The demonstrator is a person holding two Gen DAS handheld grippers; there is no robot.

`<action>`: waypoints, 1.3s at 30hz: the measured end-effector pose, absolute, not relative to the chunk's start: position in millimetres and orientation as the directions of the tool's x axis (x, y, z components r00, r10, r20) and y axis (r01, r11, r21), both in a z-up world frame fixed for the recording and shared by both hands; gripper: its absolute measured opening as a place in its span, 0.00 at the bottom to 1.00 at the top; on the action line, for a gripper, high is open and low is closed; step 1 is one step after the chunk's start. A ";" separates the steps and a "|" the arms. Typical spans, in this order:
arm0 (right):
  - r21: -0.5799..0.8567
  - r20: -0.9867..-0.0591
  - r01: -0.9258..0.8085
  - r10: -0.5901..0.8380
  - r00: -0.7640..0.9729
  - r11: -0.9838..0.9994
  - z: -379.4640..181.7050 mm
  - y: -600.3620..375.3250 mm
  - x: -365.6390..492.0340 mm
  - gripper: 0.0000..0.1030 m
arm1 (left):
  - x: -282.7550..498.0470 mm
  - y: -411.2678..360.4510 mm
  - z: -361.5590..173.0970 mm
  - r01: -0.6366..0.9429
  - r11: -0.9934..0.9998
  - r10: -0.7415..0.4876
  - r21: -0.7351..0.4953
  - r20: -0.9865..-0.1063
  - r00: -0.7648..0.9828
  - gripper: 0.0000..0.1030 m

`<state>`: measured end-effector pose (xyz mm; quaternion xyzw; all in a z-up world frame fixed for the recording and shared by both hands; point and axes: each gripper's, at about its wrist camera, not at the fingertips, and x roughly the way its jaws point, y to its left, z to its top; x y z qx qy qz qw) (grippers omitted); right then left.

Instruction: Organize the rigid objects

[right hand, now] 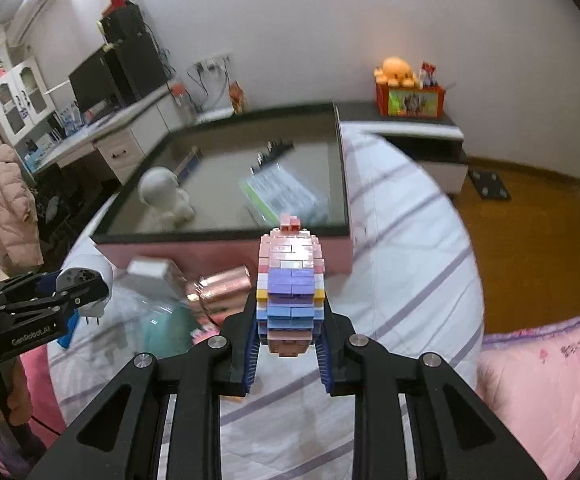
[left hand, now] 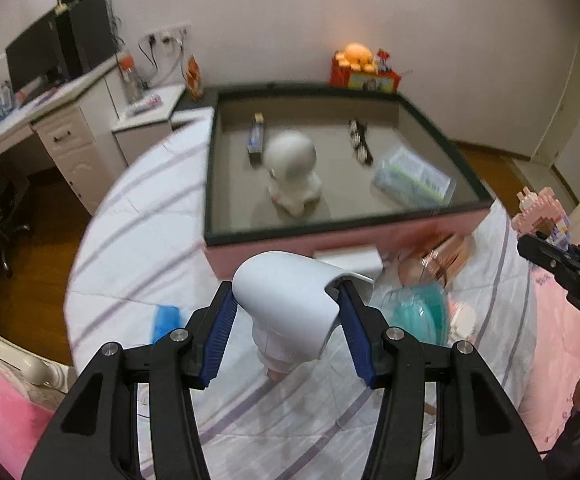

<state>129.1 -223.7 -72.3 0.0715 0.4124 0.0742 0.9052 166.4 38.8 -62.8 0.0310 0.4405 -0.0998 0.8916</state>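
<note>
My left gripper [left hand: 286, 312] is shut on a white plug-in device [left hand: 290, 300] and holds it above the striped bed sheet; it also shows in the right wrist view [right hand: 86, 280]. My right gripper [right hand: 288, 320] is shut on a pink and blue brick figure [right hand: 290, 280], held in the air; the figure shows at the right edge of the left wrist view [left hand: 542, 216]. Ahead is a pink storage box [left hand: 410, 236] with a dark rim. It holds a white figurine [left hand: 294, 168], a clear packet [left hand: 410, 178], a small tube [left hand: 256, 138] and a dark strip [left hand: 360, 142].
On the sheet in front of the box lie a white block [right hand: 154, 274], a copper cylinder [right hand: 222, 286], a teal round thing [left hand: 422, 316] and a blue piece [left hand: 166, 320]. A desk [left hand: 50, 120] with a monitor stands at the left. An orange toy box [right hand: 410, 98] sits by the wall.
</note>
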 end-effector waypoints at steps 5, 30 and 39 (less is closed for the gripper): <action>0.184 -0.674 -0.107 0.205 0.710 0.977 -43.7 -217.6 113.9 0.23 | 152.4 43.4 -28.0 0.201 0.980 -0.146 -0.010 -0.723 0.676 0.51; 0.141 -0.493 -0.194 0.239 0.837 0.971 22.2 -205.8 61.8 0.24 | 96.2 50.9 47.9 0.109 0.993 -0.074 0.037 -0.524 0.848 0.51; 0.146 -0.510 -0.195 0.242 0.825 0.970 17.8 -206.4 72.6 0.24 | 113.2 50.2 42.5 0.111 0.993 -0.078 0.028 -0.540 0.838 0.51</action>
